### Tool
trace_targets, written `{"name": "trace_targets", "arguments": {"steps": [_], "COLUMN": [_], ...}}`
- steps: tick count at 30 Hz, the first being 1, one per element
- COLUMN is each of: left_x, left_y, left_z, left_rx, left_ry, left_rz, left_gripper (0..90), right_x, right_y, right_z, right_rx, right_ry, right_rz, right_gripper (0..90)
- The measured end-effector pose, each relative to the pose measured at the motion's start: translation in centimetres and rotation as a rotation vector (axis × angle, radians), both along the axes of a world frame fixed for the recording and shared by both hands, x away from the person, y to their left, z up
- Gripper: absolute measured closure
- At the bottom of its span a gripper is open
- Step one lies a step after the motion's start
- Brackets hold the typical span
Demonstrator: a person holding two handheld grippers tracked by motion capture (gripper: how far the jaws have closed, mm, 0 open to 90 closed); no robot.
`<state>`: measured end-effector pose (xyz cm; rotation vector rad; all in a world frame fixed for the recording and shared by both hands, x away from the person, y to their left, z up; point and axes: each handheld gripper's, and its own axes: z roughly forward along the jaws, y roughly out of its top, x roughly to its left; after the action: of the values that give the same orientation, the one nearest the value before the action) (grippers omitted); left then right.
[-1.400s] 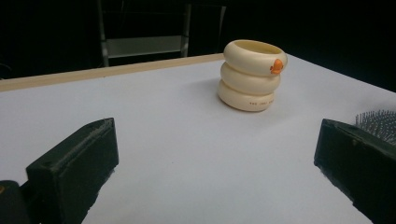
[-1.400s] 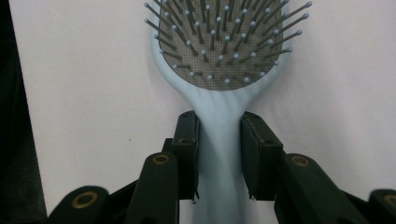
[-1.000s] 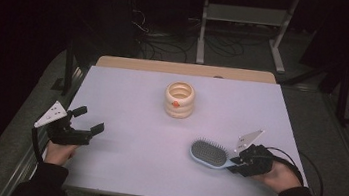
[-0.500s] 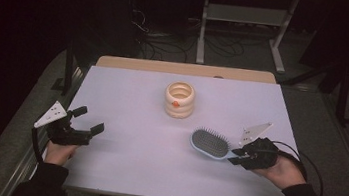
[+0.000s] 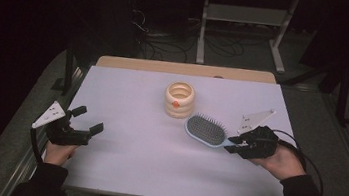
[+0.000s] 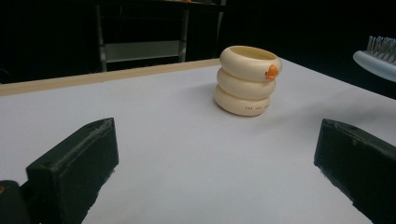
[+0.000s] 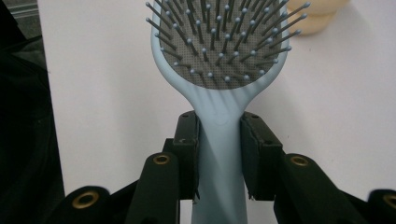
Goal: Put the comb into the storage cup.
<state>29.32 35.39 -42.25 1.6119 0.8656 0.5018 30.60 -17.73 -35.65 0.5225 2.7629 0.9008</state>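
Just right of the ringed cup [image 5: 179, 100], our right claw [image 5: 235, 145] grips the hairbrush [image 5: 204, 130] handle, lifted. Our left claw [image 5: 85, 120] gapes empty. Placing it remains.

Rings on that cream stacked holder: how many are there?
3, stacked on one another in the cream holder at the table's far middle: bottom, middle, and top ring, which carries an orange spot.

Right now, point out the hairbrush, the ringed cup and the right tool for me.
hairbrush [image 5: 205, 130], high view, on its bristle pad
ringed cup [image 5: 179, 100], high view, on its side wall
right tool [image 7: 219, 140], right gripper view, shut on the handle
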Motion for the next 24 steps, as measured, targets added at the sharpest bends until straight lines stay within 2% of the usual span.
{"name": "trace_targets", "arguments": {"steps": [8,14,18,24], "left_x": [0.0,0.1,0.1,0.2], "left_y": [0.1,0.1,0.2,0.2], "left_z": [0.0,0.1,0.4,0.5], "left_rx": [-0.005,-0.008,-0.033,-0.028], "left_ry": [0.003,0.012,0.015,0.015], "left_rz": [-0.003,-0.011,-0.021,-0.028], "left_gripper": [0.0,0.0,0.0,0.0], "right_x": [0.3,0.7,1.1,2.0], "right_y": [0.9,1.3,1.6,2.3], "right_z": [2.1,3.4,4.3,5.6], "right_rx": [0.017,0.044,0.056,0.077], "right_ry": [-0.029,-0.054,-0.067,-0.084], "right_rz": [0.011,-0.001,-0.004,-0.015], "right_gripper": [68.5,68.5,68.5,68.5]}}
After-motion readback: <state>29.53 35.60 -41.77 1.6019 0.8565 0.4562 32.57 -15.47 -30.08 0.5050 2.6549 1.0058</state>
